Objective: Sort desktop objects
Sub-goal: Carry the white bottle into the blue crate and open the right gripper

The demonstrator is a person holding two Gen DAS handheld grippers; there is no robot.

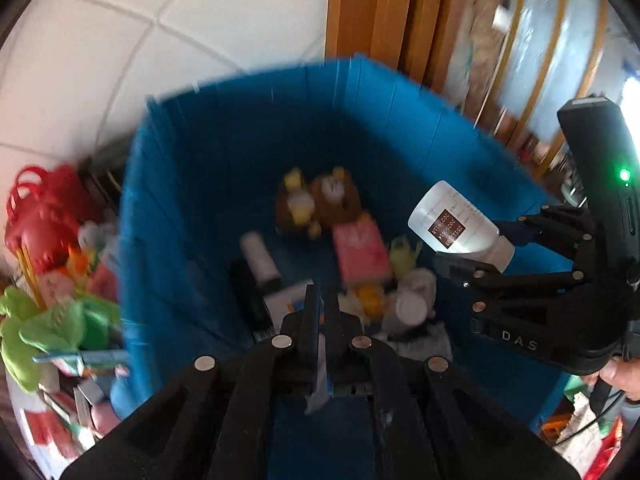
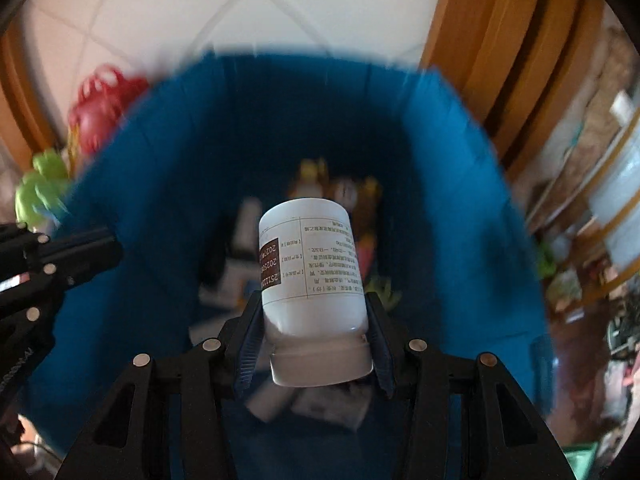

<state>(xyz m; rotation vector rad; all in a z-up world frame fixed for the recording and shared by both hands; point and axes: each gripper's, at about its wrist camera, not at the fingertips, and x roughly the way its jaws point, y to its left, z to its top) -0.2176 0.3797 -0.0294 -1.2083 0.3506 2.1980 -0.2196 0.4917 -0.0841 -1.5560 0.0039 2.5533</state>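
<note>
While both my hands hang over the blue bin (image 1: 192, 200), my right gripper (image 2: 316, 344) has its jaws pinching a white plastic bottle (image 2: 312, 272) across the shoulder just above the cap, with the base pointing away from me into the bin. My left gripper (image 1: 320, 312) has its jaws pressed together on a thin flat piece with a blue and white edge (image 1: 320, 376); I think it is a small card or packet, but blur and the edge-on view leave me unsure.

To do this well, I judge I should bring the bottle down well inside the blue walls before I spread the jaws, over a bare patch and not on the piled things, and clear of my other gripper. The bottle is smooth, hard and round, so it would roll or bounce if let go from high up. The flat piece is light and may flutter, so a low drop suits it too.

The bin has soft-looking, ribbed fabric sides and a deep well. On its floor lie a pink box (image 1: 362, 252), a white cylinder with a dark end (image 1: 262, 258), brown and yellow plush figures (image 1: 316, 200) and other white containers, all blurred. A red wire-like basket (image 1: 44, 208) and green leafy plastic (image 1: 52, 324) sit outside its left wall.
</note>
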